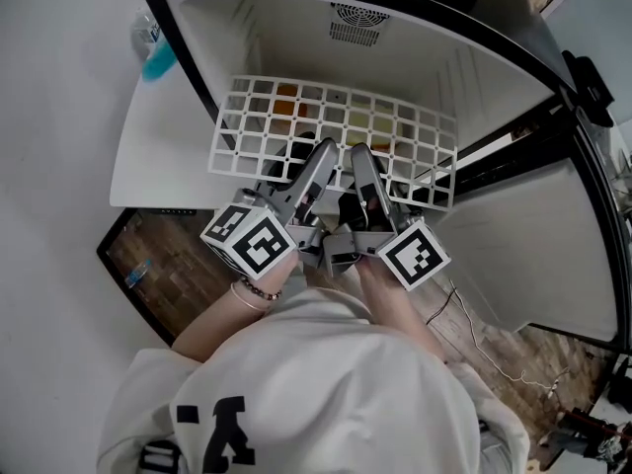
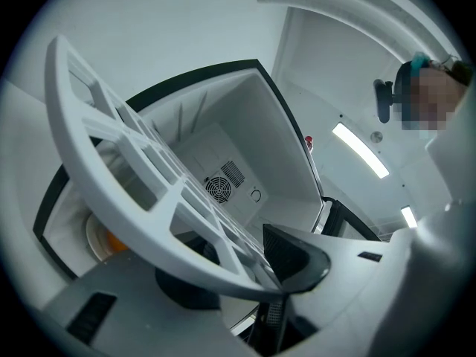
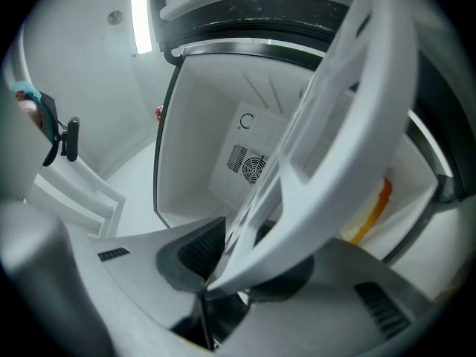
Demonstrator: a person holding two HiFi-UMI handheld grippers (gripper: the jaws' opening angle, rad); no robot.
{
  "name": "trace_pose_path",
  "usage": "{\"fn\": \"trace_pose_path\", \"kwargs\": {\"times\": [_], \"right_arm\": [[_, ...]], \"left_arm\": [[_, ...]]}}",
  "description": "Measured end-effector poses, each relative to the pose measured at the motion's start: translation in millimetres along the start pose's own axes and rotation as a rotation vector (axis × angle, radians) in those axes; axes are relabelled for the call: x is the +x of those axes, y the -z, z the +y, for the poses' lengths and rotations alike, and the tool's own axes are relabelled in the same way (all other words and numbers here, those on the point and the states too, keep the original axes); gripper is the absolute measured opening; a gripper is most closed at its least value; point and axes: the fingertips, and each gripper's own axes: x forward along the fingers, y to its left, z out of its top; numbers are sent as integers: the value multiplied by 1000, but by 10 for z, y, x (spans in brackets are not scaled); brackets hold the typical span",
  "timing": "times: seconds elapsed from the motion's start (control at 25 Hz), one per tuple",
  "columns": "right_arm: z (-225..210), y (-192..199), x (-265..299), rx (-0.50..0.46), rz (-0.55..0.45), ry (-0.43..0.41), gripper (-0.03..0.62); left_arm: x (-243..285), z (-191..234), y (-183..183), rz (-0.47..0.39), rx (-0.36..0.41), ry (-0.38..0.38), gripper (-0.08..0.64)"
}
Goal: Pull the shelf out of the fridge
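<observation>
The white grid shelf [image 1: 336, 126] sticks partway out of the open fridge [image 1: 296, 28], its front edge toward me. My left gripper [image 1: 318, 158] and right gripper [image 1: 361, 162] sit side by side at the middle of that front edge. In the left gripper view the shelf's rim [image 2: 111, 169] runs between the jaws of the left gripper [image 2: 275, 274], and a dark pad [image 2: 294, 255] presses on it. Likewise, the right gripper [image 3: 223, 270] is clamped on the shelf's rim [image 3: 349, 125]. Both grippers are shut on the shelf.
Orange and yellow items [image 1: 286, 97] show through the grid, inside the fridge. A fan vent [image 1: 353, 23] sits on the back wall. The fridge door [image 1: 523, 255] stands open at the right. A blue bottle [image 1: 153, 52] lies at the left, and cables [image 1: 474, 334] trail on the floor.
</observation>
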Motion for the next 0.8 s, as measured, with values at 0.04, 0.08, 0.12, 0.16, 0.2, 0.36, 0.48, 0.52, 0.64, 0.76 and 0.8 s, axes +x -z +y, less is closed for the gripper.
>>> {"fn": "trace_pose_path", "kwargs": {"times": [0.04,0.08,0.12,0.16,0.2,0.36,0.48,0.52,0.64,0.76,0.8], "right_arm": [[3,2,0,-3,0,-1,115],[5,2,0,-5,0,-1,115],[3,0,-1,-6,-1,2,115],[-3,0,-5,-5,-1,6,115],[-9,1,-10,-4,-2,11,115],[-18,10,-25,-9,-3,17,115],[-19,21,-36,-11,-4,19,115],[-17,25,-39,-13,-3,19,115],[-5,33,-49,-15,0,17,115],[-12,50,-85,5,4,20,109],[-14,56,-99,11,5,22,107]], "left_arm": [[-4,-2,1,-2,8,-2,178],[-6,-4,2,-2,19,-6,178],[-5,-6,2,0,29,-10,178],[-4,-10,2,0,37,-14,178],[-4,-12,3,-1,43,-19,178],[-14,-11,11,-5,53,-31,178],[-28,-5,19,-5,53,-38,178],[-33,-4,20,-4,52,-40,178],[-50,-6,22,-3,49,-46,178],[-89,-6,41,-12,39,-58,170],[-106,-7,46,-15,37,-62,164]]}}
